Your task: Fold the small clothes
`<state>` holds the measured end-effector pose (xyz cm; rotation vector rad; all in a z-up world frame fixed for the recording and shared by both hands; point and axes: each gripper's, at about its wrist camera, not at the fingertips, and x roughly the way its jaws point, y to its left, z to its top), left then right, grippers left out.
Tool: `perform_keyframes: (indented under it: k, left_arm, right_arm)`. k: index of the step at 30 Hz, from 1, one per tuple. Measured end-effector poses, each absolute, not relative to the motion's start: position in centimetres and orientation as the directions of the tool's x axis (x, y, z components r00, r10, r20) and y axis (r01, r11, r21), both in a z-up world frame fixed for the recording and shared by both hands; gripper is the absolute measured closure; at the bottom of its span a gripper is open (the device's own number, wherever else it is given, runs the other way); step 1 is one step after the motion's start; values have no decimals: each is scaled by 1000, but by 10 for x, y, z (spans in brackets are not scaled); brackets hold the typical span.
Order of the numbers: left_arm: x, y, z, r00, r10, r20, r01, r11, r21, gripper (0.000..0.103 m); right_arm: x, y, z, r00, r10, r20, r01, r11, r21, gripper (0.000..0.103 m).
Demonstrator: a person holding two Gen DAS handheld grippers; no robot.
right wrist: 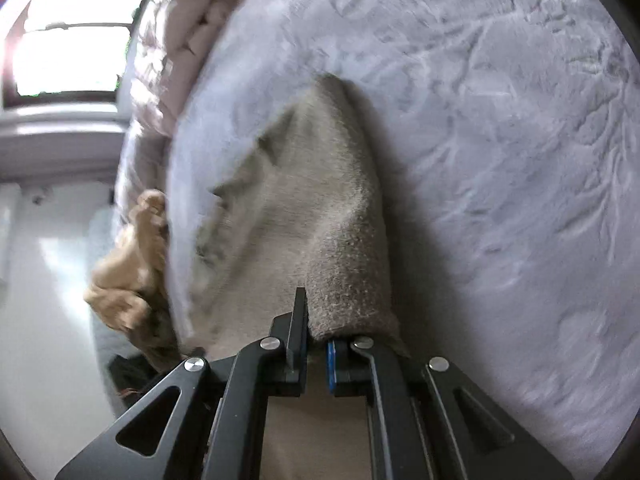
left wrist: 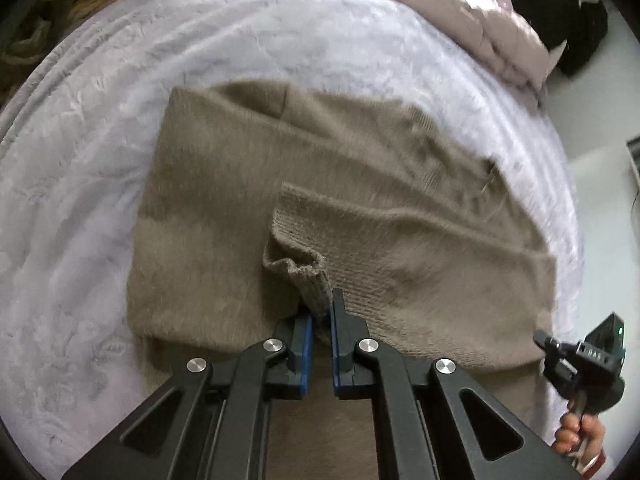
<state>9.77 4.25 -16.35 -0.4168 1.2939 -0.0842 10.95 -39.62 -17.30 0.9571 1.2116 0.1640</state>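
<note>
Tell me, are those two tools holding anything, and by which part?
Both grip the brown knit sweater: the left tool pinches a ribbed cuff, the right tool a folded edge.

Pale fleece blanket [left wrist: 100,160] across bed; pink quilt [left wrist: 452,12] bunched at edge; bright window [right wrist: 72,56] beyond.

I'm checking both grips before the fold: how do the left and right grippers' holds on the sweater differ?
The left gripper pinches a ribbed cuff lying on the brown sweater; the right gripper clamps a plain fuzzy edge. The left's piece is a small bunch, the right's lifts into a tented ridge. Both are shut on fabric.
</note>
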Motion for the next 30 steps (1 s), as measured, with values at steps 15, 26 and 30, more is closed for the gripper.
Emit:
perform_keyframes:
  k: [15, 26, 30]
  left_arm:
    - [95, 86, -142, 291, -120, -949, -228, 955, -191, 39]
    - [106, 121, -185, 178, -316, -932, -223, 909, -351, 86]
    - [103, 119, -166, 233, -278, -932, -162, 934, -319, 86]
  right_arm:
    - [93, -388, -165, 279, 514, -811, 313, 750, 583, 69]
    - [98, -426, -183, 356, 569, -741, 355, 652, 670, 58]
    - [105, -418, -177, 329, 568, -754, 322, 683, 656, 86]
